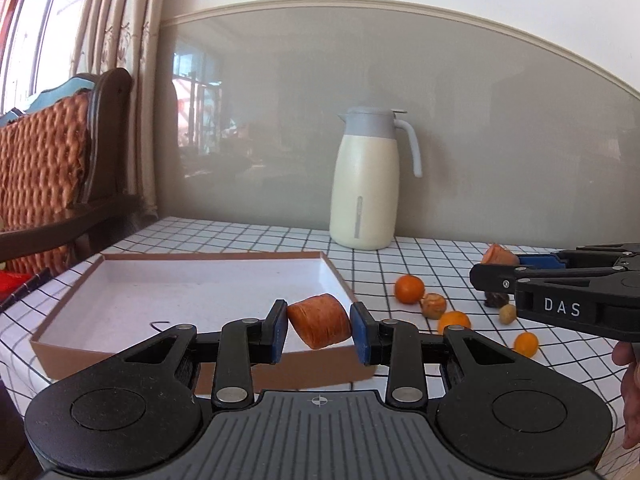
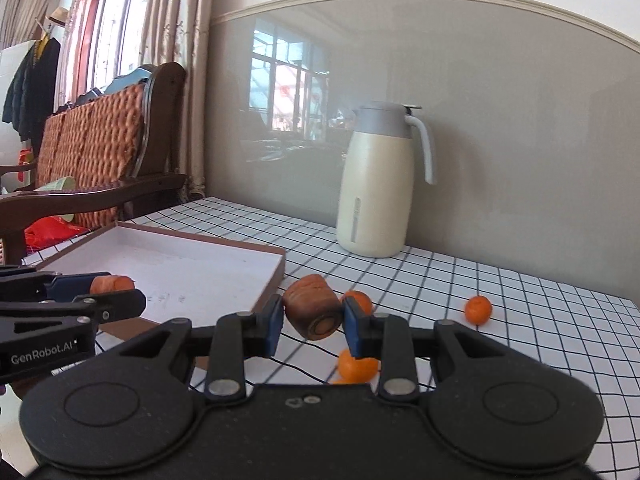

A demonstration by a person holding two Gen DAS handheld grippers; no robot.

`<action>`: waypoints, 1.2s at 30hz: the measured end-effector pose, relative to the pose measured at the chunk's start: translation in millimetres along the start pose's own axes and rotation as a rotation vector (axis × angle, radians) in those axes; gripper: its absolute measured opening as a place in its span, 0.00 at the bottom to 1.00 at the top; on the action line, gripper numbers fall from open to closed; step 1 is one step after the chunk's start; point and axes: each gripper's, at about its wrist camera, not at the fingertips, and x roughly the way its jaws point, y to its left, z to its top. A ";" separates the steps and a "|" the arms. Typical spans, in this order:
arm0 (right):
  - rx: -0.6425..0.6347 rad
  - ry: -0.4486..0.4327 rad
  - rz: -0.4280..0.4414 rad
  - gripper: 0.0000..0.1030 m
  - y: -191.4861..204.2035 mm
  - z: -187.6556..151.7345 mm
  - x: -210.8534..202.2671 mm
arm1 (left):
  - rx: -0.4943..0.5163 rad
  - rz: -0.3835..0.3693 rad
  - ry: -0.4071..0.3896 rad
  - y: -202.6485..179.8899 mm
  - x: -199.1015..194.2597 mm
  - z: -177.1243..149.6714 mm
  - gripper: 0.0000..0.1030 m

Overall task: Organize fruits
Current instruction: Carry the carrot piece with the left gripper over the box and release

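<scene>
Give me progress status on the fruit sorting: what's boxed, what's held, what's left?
Boxed: nothing yet; the shallow box shows only bare white floor. In hand: the left gripper has its jaws shut on a carrot chunk over the box's near edge; the right gripper is shut on a second chunk, still outside the box. Left: several small oranges and brownish pieces lie loose on the checked tablecloth.

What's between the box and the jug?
Only bare checked tablecloth between the box and the jug; both wrist views show it.
</scene>
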 end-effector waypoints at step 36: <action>0.045 -0.020 0.110 0.94 76.2 35.1 116.3 | -0.090 0.319 0.013 146.2 49.8 4.8 1.00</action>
